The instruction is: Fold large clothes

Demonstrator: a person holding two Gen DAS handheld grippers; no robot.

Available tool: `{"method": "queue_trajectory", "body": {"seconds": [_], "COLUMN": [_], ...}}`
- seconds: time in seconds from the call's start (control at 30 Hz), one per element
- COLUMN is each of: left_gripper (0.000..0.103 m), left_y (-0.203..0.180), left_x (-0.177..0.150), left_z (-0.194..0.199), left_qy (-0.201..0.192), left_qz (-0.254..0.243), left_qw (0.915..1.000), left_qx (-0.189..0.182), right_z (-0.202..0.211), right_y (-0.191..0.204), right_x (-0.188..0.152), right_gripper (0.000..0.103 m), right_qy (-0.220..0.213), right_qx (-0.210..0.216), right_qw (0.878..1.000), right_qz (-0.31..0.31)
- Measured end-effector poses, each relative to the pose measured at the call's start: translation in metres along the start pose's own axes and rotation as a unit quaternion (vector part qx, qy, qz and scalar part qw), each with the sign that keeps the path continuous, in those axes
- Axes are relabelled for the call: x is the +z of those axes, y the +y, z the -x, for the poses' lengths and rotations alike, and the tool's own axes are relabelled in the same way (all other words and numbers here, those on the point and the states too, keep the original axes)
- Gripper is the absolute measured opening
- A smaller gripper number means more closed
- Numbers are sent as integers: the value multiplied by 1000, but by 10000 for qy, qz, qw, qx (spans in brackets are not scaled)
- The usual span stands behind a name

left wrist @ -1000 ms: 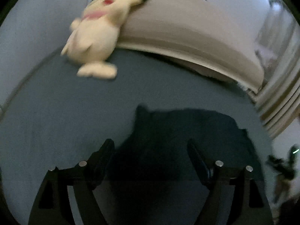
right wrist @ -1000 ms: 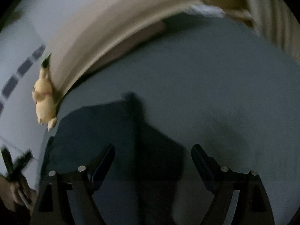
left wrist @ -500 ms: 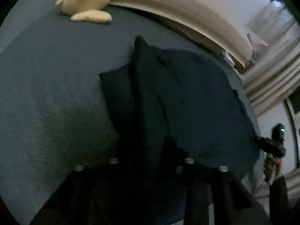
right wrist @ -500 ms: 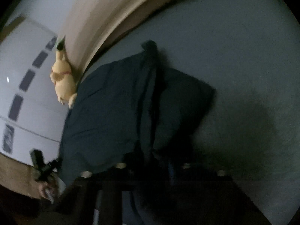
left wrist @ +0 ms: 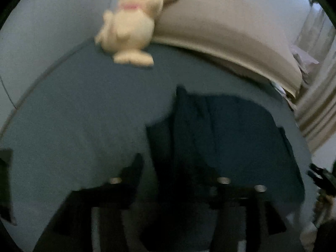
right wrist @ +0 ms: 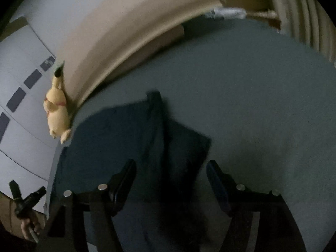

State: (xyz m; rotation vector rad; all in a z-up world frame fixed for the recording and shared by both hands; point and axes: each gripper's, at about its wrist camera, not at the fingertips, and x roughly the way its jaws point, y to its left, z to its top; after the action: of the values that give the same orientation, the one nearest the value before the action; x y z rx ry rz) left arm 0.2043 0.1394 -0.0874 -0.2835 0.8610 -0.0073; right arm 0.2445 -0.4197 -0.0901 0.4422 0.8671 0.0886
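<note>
A large dark navy cloth garment [left wrist: 226, 138] [right wrist: 117, 147] lies spread flat on the grey-blue bed sheet [left wrist: 84, 109] [right wrist: 252, 105]. One raised lengthwise fold runs down its middle, and a darker flap sticks out beside that ridge.

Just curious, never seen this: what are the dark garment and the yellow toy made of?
The dark navy garment looks like soft matte woven or knit fabric: it drapes and creases. The pale yellow stuffed toy looks plush, with rounded padded limbs; blur hides the texture.
</note>
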Motion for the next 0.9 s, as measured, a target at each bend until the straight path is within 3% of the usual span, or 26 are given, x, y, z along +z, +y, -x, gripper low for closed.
{"method": "queue_trajectory", "body": {"seconds": [0.13, 0.23, 0.33, 0.43, 0.53, 0.7, 0.8, 0.9], "left_gripper": [59, 59, 59, 60, 61, 61, 61, 62], "left_y": [-45, -70, -82, -93, -94, -106, -113, -121], "left_x": [0, -19, -41, -63, -61, -77, -95, -110], "left_z": [0, -5, -26, -56, -48, -13, -11, -25], "left_qy": [-209, -267, -15, 260, 172, -207, -300, -217], "left_qz": [-721, -1040, -1208, -1668, -1552, -1453, -1537, -1761], "left_qw": [9971, 9937, 9914, 9807, 9807, 9847, 9832, 9773], "left_qx": [136, 321, 500, 985, 1175, 938, 933, 1159], "right_z": [-3, -13, -36, -77, -62, -22, -23, -43], "right_y": [52, 96, 116, 128, 128, 154, 168, 173], "right_x": [-2, -25, -47, -65, -74, -98, -122, -140], "right_gripper": [73, 73, 73, 73, 73, 73, 74, 77], "right_qy": [-112, -188, 29, 350, 127, -405, -436, -224], "right_qx": [298, 340, 50, -586, -798, -586, -570, -813], "right_qw": [9984, 9938, 9893, 9791, 9782, 9765, 9742, 9674], "right_qz": [477, 1040, 1458, 1917, 1913, 2032, 2140, 2386]}}
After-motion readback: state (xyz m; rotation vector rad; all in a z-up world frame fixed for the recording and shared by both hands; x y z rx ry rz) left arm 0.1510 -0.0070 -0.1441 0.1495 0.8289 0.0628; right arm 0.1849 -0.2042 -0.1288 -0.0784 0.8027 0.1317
